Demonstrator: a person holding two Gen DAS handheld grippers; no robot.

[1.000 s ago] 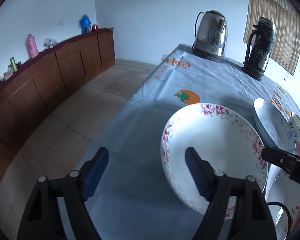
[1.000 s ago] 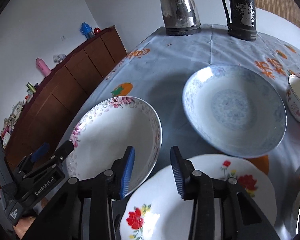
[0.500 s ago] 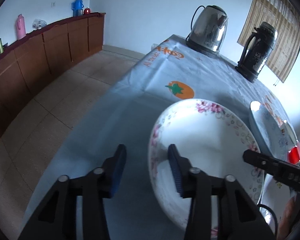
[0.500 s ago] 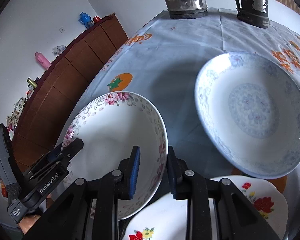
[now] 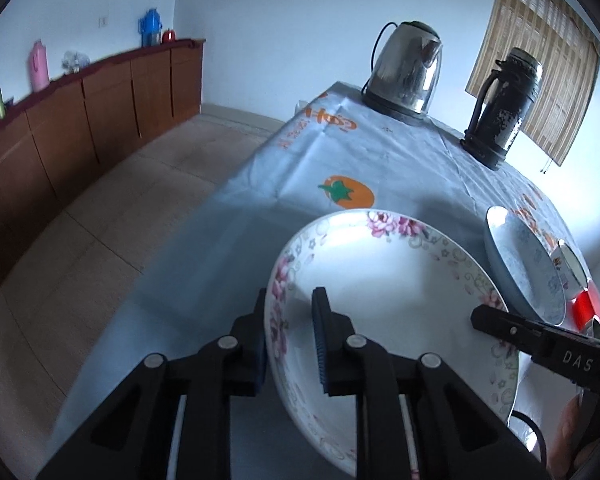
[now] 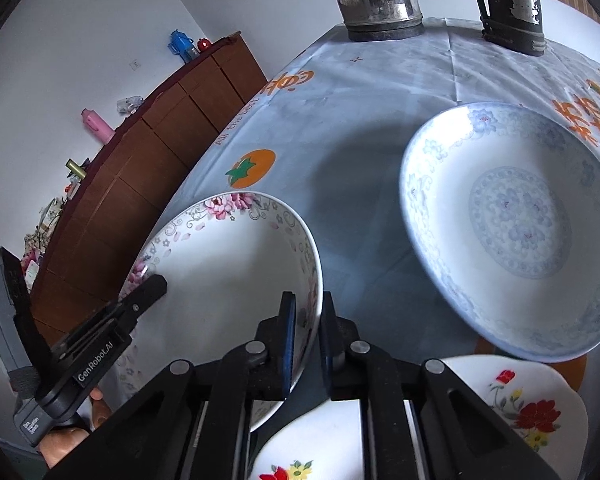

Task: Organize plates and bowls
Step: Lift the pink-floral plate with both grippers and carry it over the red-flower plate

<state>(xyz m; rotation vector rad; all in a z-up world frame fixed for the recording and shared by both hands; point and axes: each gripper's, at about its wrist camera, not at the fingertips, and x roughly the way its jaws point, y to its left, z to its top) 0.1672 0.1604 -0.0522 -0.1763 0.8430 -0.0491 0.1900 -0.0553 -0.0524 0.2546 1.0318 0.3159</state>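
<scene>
A white bowl with pink flowers on its rim (image 5: 388,284) (image 6: 228,264) is held over the table between both grippers. My left gripper (image 5: 290,332) is shut on its left rim. My right gripper (image 6: 308,332) is shut on its right rim; it shows as a black arm in the left wrist view (image 5: 540,340). The left gripper shows in the right wrist view (image 6: 140,300). A blue-patterned plate (image 6: 516,224) (image 5: 524,268) lies to the right. A white plate with red flowers (image 6: 512,404) lies under my right gripper.
A steel kettle (image 5: 408,72) and a dark thermos (image 5: 504,108) stand at the table's far end. A small bowl (image 5: 572,264) sits beyond the blue plate. The table's left edge (image 5: 204,216) drops to a tiled floor. Brown cabinets (image 5: 80,120) line the left wall.
Both grippers have closed onto the pink-flowered bowl's opposite rims. The left one went from wide open to shut; the right one moved forward and pinched the rim.
</scene>
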